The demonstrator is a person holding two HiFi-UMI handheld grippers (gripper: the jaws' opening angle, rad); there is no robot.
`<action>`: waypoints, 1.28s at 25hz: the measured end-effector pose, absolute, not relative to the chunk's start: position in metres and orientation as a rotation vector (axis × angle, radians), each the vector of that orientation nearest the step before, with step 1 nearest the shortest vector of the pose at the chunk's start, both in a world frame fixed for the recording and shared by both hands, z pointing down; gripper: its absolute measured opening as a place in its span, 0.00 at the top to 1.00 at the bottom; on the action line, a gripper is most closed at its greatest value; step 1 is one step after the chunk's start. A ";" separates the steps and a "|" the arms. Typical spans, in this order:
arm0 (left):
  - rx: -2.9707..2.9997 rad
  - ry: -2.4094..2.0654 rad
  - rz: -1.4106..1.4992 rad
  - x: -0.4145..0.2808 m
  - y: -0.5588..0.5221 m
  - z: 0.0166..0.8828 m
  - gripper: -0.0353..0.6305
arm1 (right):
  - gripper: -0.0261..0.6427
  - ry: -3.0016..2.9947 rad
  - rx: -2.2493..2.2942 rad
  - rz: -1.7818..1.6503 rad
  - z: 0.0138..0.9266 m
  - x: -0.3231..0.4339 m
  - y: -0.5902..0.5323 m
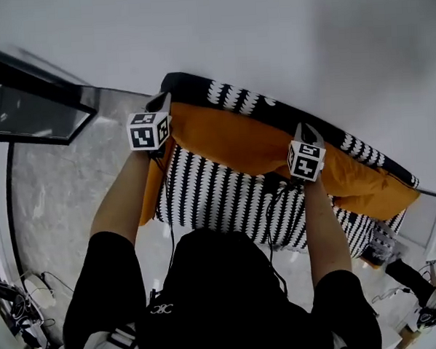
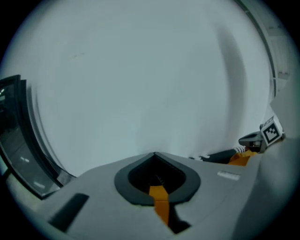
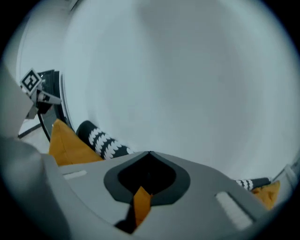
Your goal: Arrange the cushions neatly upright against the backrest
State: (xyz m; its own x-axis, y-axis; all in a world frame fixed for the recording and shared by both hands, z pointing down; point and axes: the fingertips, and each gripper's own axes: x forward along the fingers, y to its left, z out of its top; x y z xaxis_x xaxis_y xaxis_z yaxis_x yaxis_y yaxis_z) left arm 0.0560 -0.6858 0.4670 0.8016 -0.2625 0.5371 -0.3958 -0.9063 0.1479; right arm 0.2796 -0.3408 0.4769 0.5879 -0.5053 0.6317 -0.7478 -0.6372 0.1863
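In the head view an orange cushion (image 1: pixel 231 140) hangs lifted in front of the backrest (image 1: pixel 273 105) of a black-and-white patterned sofa (image 1: pixel 226 199). My left gripper (image 1: pixel 162 107) grips its upper left edge and my right gripper (image 1: pixel 308 134) its upper right edge. The left gripper view shows my left gripper (image 2: pixel 155 157) shut on a strip of orange fabric (image 2: pixel 159 194). My right gripper (image 3: pixel 149 154) likewise pinches orange cloth (image 3: pixel 141 201). A second orange cushion (image 1: pixel 372 187) lies at the sofa's right end.
A plain white wall (image 1: pixel 283 35) rises behind the sofa. A dark glass panel (image 1: pixel 25 114) stands at the left over a marble floor (image 1: pixel 51 193). Cables and gear lie on the floor at lower left (image 1: pixel 20 297) and lower right (image 1: pixel 421 298).
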 end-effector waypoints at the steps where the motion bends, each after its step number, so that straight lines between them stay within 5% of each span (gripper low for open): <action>1: 2.727 -0.513 0.715 0.053 -0.679 0.455 0.94 | 0.95 -1.014 2.443 0.741 0.462 0.275 -0.341; 22: 2.951 -0.404 0.362 0.045 -0.458 0.198 0.93 | 0.95 -1.451 2.755 0.260 0.179 0.128 -0.339; 32: 2.958 -0.363 0.283 0.053 -0.416 0.157 0.93 | 0.95 -1.445 2.749 0.214 0.149 0.121 -0.322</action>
State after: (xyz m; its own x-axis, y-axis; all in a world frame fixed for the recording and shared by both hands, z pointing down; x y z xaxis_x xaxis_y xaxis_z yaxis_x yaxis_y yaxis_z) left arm 0.0528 -0.4164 0.1569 0.9530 -0.2243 0.2035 -0.2523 -0.9598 0.1235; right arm 0.1215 -0.3217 0.1486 0.5597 -0.8177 0.1347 -0.8217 -0.5687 -0.0382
